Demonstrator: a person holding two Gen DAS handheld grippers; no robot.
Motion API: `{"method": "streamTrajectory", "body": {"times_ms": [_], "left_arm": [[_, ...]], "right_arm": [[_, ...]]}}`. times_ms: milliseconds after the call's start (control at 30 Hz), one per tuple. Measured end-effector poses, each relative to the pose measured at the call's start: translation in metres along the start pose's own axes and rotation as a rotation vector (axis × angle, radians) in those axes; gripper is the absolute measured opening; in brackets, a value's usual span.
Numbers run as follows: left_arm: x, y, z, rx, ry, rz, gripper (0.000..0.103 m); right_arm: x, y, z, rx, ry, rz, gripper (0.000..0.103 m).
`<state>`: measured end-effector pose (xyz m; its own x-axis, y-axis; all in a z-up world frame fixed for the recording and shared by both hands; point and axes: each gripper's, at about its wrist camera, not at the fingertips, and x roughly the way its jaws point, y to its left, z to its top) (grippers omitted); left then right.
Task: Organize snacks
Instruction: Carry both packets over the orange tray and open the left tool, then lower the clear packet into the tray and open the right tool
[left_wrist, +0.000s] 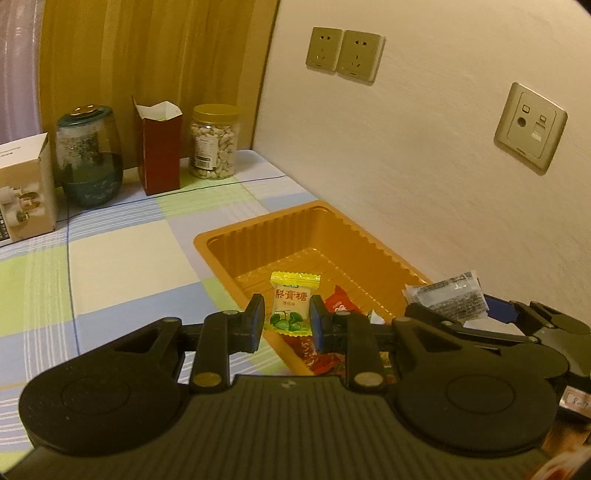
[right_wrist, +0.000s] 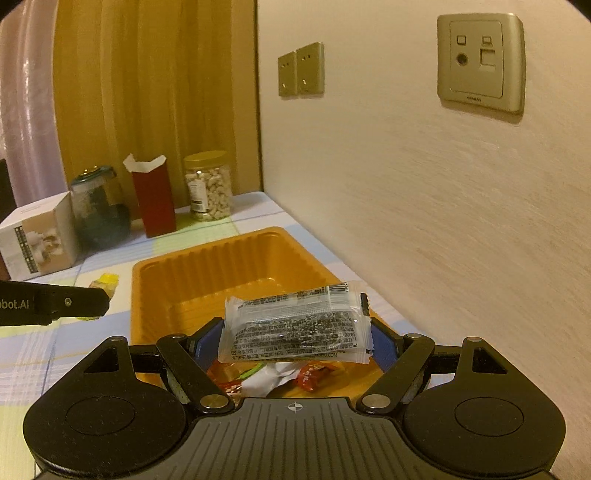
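Left gripper (left_wrist: 287, 320): clamped on a yellow candy (left_wrist: 291, 304) by its side edges, wrapper upright, label toward the camera; held over the near end of the tray (left_wrist: 218, 242), likely so a release would drop it inside.
Right gripper (right_wrist: 296, 338): fingers set wide, pressed on the 2 short ends of a clear packet (right_wrist: 295, 323); packet held flat and level, printed side up; wide stance owed to the packet's length, not to a release.
Packet position: above the tray's near half, close to the wall (right_wrist: 424, 203); seen from the left camera just right of the candy, at about the same height.
Tray: orange, ribbed walls, resting on the checked cloth (left_wrist: 122, 258) with 1 long side beside the wall; far half bare, so room left for both items.
Tray contents: red wrappers (right_wrist: 312, 373) and a white one (right_wrist: 266, 380) lay at the near end, under the 2 grippers; count unclear, partly hidden.
Step judged: both snacks carried to the tray, not yet let go; drop-off seemingly next.
Risk judged: light wrappers could catch on a pad or glance off the rim; lower release probably safer.
Back row: nut jar (left_wrist: 214, 142), red carton (left_wrist: 159, 151), dark jar (left_wrist: 88, 157), white box (left_wrist: 26, 184), well clear of the tray, probably not part of this step.
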<state>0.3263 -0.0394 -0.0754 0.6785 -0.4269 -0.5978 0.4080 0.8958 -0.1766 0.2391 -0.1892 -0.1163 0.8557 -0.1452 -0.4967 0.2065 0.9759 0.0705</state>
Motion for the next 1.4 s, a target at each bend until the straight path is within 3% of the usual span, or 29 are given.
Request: {"method": "streamTrajectory", "body": {"times_ms": [867,900,933,967,1000,1400], "left_arm": [[0.050,-0.015,-0.002,0.057,0.038,-0.002,0.023],[0.051,-0.016,-0.002,0.063,0.033,-0.001,0.026],[0.053,-0.018,-0.003,0.070,0.033,-0.001,0.041],[0.054,-0.018,-0.003,0.073,0.031,0.001,0.048],[0.054,-0.018,-0.004,0.073,0.029,0.006,0.052],[0.044,-0.002,-0.006,0.042,0.042,0.041,0.052]], "right_arm": [[0.029,-0.014,0.003,0.070,0.036,-0.040,0.080],[0.029,-0.015,0.003,0.075,0.037,-0.040,0.080],[0.029,-0.016,0.003,0.078,0.038,-0.041,0.080],[0.030,-0.016,0.003,0.080,0.039,-0.041,0.080],[0.031,-0.015,0.004,0.081,0.041,-0.040,0.080],[0.030,-0.010,0.004,0.071,0.037,-0.004,0.080]]}}
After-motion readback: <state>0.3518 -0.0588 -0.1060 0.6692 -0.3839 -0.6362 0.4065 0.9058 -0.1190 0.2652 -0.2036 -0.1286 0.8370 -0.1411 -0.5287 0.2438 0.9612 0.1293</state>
